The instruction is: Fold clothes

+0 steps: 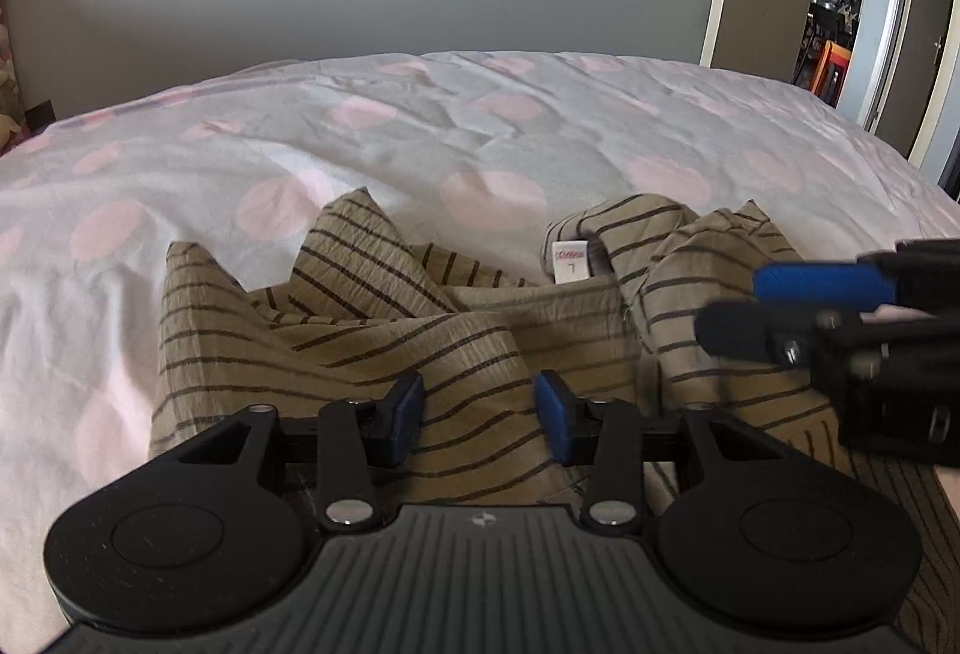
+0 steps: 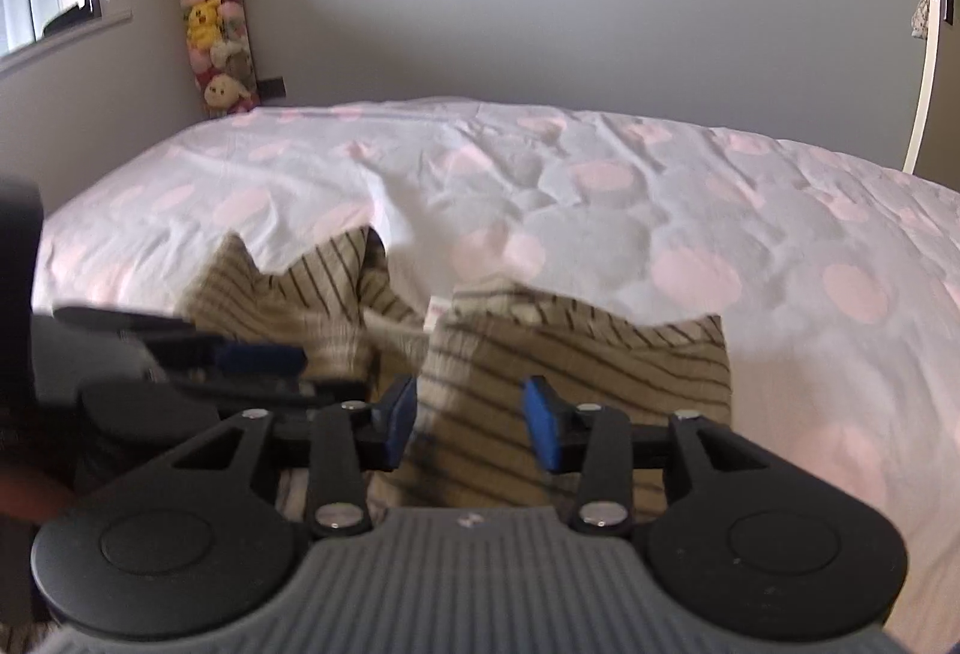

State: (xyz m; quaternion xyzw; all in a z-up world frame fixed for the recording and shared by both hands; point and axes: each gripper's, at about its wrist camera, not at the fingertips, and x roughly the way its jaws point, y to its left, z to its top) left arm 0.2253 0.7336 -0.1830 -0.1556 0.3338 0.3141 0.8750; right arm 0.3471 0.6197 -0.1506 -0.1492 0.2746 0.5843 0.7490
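1. We hold two tools over a tan garment with dark stripes (image 1: 420, 330), heaped in loose peaks on a bed (image 1: 300, 126) dressed in a white cover with pink dots.

2. In the left wrist view the left tool (image 1: 480, 414) sits at lower centre of the frame, its blue-padded fingers (image 1: 408, 408) spread apart with striped cloth showing in the gap; we cannot tell whether the pads touch the cloth, and nothing is clamped between them.

3. The right tool (image 2: 468, 420), at lower centre of the right wrist view, has its fingers parted just as wide, with a fold of the garment in the gap; this view is blurred, and no grip shows.

4. The garment lies straight ahead of and under both tools, running across the frame from left to right, with a white neck label (image 1: 570, 264) showing right of centre in the left wrist view.

5. The two tools stand close together over the same bunched stretch; the right tool enters the left wrist view from the right edge, just beside the cloth's right-hand folds.

6. We judge the garment crumpled, not folded; any coming pinch turns on which edge lies nearest each tool, left peaks to the left tool, right flap to the right.
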